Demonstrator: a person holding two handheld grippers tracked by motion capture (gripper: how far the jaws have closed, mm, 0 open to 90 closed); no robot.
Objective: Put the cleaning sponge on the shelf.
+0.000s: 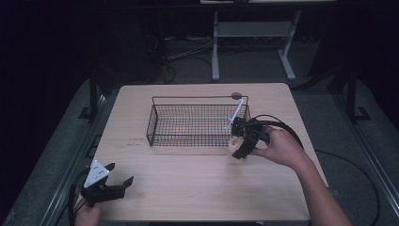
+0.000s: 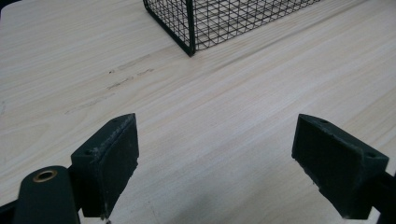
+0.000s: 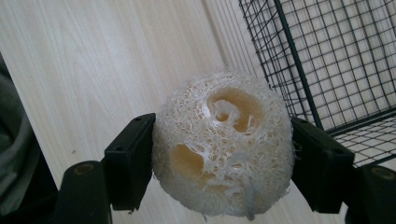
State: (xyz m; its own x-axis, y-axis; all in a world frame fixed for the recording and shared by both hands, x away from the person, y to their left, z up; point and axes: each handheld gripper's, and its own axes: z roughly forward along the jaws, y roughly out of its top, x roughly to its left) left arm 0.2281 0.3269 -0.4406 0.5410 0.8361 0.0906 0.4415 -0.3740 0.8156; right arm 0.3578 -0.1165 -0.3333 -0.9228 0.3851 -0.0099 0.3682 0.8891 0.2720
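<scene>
The right gripper (image 3: 223,154) is clamped on a loofah sponge (image 3: 223,142) just outside the wire basket (image 1: 155,123), at its right front corner, probably ready to lift it over the rim. The left gripper (image 1: 123,182) rests spread wide and empty near the table's (image 1: 197,188) front-left corner, out of the way

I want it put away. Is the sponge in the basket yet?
Out: right tongs grip the sponge outside the basket.

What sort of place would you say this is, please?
Probably a lab or workshop test station: a bare wooden table in a dark room, cables on the floor, another bench's legs behind.
</scene>
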